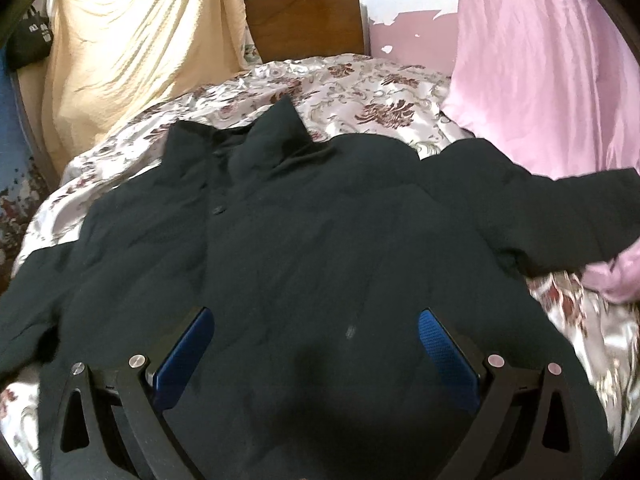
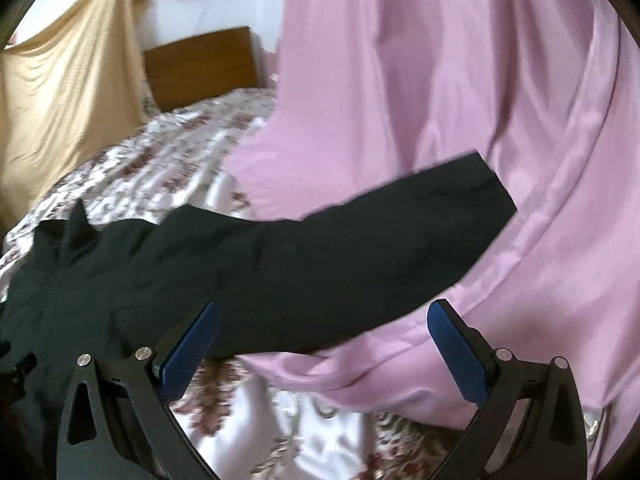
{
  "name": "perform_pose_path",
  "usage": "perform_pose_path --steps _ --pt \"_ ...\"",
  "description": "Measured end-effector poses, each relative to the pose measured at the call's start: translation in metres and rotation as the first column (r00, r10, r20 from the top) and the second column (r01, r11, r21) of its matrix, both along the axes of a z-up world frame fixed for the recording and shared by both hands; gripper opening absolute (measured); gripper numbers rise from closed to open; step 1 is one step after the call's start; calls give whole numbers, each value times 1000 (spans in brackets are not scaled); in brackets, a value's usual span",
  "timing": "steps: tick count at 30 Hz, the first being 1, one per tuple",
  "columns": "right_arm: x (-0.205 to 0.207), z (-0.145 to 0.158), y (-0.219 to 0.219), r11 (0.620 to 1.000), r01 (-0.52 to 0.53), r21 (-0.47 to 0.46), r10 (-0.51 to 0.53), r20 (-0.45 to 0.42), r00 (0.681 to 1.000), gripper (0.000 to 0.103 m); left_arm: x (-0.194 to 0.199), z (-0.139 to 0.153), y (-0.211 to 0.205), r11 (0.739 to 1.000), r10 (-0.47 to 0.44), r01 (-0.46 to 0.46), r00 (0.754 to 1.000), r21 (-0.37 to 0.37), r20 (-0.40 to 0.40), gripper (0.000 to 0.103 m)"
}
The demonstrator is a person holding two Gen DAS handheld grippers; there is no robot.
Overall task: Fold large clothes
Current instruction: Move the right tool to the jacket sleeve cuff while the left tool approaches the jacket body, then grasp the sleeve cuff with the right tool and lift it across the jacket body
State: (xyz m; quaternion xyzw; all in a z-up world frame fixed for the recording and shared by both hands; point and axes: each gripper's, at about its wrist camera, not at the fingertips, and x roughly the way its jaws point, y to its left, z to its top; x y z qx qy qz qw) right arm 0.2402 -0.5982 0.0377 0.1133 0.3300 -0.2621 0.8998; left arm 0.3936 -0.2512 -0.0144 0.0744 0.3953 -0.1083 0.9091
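A large dark green-black jacket (image 1: pixel 304 232) lies spread front-up on the floral bedspread (image 1: pixel 360 92), collar toward the headboard and both sleeves stretched out sideways. My left gripper (image 1: pixel 316 320) hovers open over the jacket's lower body, blue pads wide apart with nothing between them. In the right wrist view the jacket's right sleeve (image 2: pixel 360 240) runs out across the pink cloth (image 2: pixel 460 100), its cuff at the far right. My right gripper (image 2: pixel 322 316) stands open just below that sleeve, holding nothing.
A wooden headboard (image 1: pixel 306 24) stands at the far end of the bed. A yellow cloth (image 1: pixel 132 52) hangs at the left and the pink cloth (image 1: pixel 540 60) drapes down at the right onto the bed. A dark bag (image 1: pixel 30 40) hangs far left.
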Motion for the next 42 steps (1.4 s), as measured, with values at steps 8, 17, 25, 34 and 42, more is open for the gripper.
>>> perform_pose_path --steps 8,17,25,34,42 --pt "18 -35 -25 1000 18 -3 -18 9 1000 102 44 -26 -33 996 -62 61 998 -64 -14 103" --pt "26 -30 -57 989 136 55 -141 92 986 101 62 -70 -49 998 -54 56 990 10 -132 103" --pt "65 -26 -87 953 303 2 -303 29 953 101 58 -78 -53 998 -56 59 992 28 -112 103" --pt "88 -52 -100 924 381 16 -381 -20 924 77 62 -79 -47 998 -58 59 991 -1 -122 103" --pt "80 -39 -82 940 340 -8 -338 89 937 13 62 -79 -45 998 -59 57 991 -20 -123 103"
